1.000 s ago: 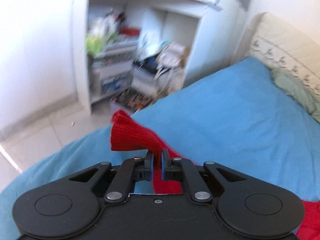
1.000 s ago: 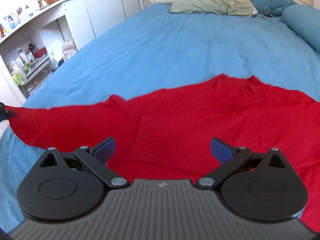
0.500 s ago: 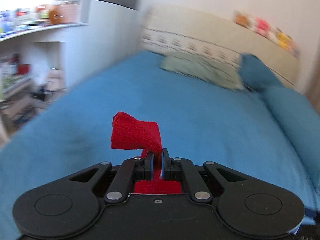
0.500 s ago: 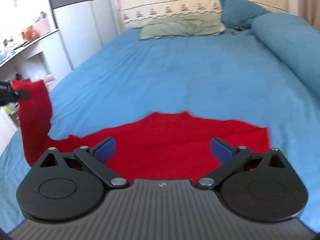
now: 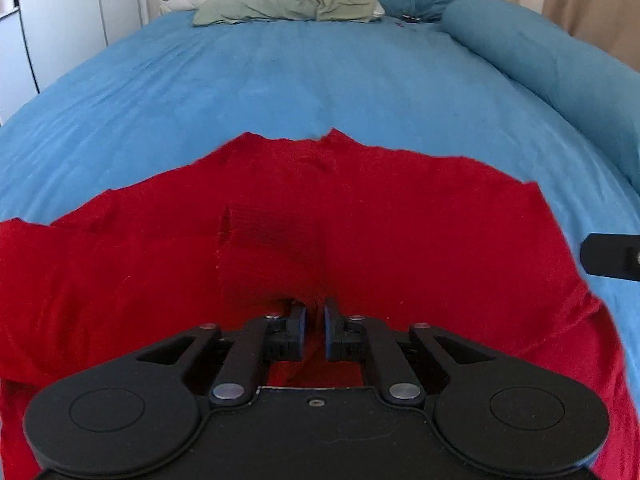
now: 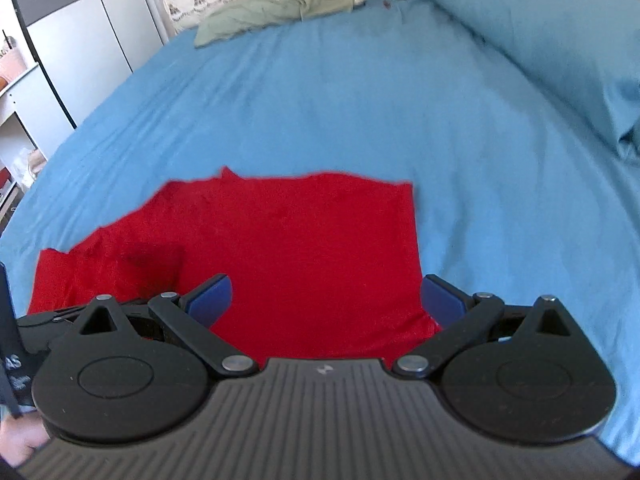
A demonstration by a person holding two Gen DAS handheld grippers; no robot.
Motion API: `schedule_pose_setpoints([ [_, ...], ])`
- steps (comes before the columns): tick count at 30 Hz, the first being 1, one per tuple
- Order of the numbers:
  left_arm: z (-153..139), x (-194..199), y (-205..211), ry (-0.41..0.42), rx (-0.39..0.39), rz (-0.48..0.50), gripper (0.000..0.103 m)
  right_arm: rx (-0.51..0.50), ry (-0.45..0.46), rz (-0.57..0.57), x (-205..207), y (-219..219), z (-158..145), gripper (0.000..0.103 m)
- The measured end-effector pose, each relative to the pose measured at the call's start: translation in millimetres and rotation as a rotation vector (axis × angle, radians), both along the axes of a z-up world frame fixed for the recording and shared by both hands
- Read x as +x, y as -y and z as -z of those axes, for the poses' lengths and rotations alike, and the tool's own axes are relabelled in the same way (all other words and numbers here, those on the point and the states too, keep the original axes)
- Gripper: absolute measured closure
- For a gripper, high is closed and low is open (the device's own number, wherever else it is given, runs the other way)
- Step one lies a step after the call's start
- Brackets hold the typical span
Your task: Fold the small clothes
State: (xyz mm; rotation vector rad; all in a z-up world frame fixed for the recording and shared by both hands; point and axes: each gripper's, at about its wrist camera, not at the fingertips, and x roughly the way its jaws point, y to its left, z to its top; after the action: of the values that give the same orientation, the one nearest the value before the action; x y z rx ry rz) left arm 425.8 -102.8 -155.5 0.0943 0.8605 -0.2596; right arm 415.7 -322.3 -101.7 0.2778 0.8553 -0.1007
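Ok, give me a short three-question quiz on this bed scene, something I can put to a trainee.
1. True or false: the right hand-held gripper is shut on the red garment.
2. What lies at the far end of the sheet? A. a green pillow B. a laptop C. a basket
3. Fill in: the red garment lies on a sheet whose colour is ___.

Key: 1 false, its jaws stand wide open above the garment; 2 A; 3 blue.

Blue bed [image 5: 320, 80]: red garment [image 5: 360, 220] spread near edge, pillows [image 5: 288, 4] far end
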Motion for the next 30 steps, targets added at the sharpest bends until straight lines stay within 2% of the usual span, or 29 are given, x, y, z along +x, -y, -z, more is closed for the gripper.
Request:
schedule_pose_setpoints([
  [1, -2, 0, -2, 0.002, -0.006, 0.011, 0.07, 0.012, -0.005, -0.001, 0, 0, 3, 0.0],
  [2, -4, 0, -5, -0.002, -0.019, 0.027, 0.044, 0.023, -0.009, -0.002, 1, 2, 4, 0.0],
  [4, -15, -7, -14, 0.005, -0.032, 0.035, 0.029, 0.039, -0.014, -0.017, 4, 1, 3, 0.0],
  [7, -37, -17, -40, 0.004, -0.021, 0.018, 0.028, 0.04, -0.008, -0.079, 13, -16, -8, 0.0],
  [10, -50, -32, -66, 0.014, 0.03, -0.023, 0.027, 0.032, -0.043, -0.218, 30, -54, -14, 0.0],
  [13, -56, -37, -101, 0.024, 0.062, -0.059, 0.027, 0.0, -0.089, -0.352, 49, -102, -7, 0.0],
  [16, -55, -36, -125, 0.008, 0.05, -0.079, 0.027, -0.059, -0.094, -0.415, 68, -143, 10, 0.002],
  [18, -51, -33, -135, 0.006, 0.06, -0.098, 0.027, -0.082, -0.106, -0.422, 79, -161, 26, 0.015],
  [20, -48, -33, -144, 0.007, 0.051, -0.12, 0.027, -0.091, -0.111, -0.415, 87, -170, 40, 0.053],
  [23, -49, -33, -149, 0.011, 0.028, -0.148, 0.027, -0.094, -0.063, -0.356, 85, -161, 37, 0.077],
  [27, -55, -36, -156, 0.029, 0.015, -0.157, 0.027, -0.062, 0.023, -0.244, 71, -120, 13, 0.078],
  [30, -57, -36, -159, 0.033, 0.015, -0.149, 0.027, -0.081, 0.034, -0.163, 64, -90, 11, 0.078],
])
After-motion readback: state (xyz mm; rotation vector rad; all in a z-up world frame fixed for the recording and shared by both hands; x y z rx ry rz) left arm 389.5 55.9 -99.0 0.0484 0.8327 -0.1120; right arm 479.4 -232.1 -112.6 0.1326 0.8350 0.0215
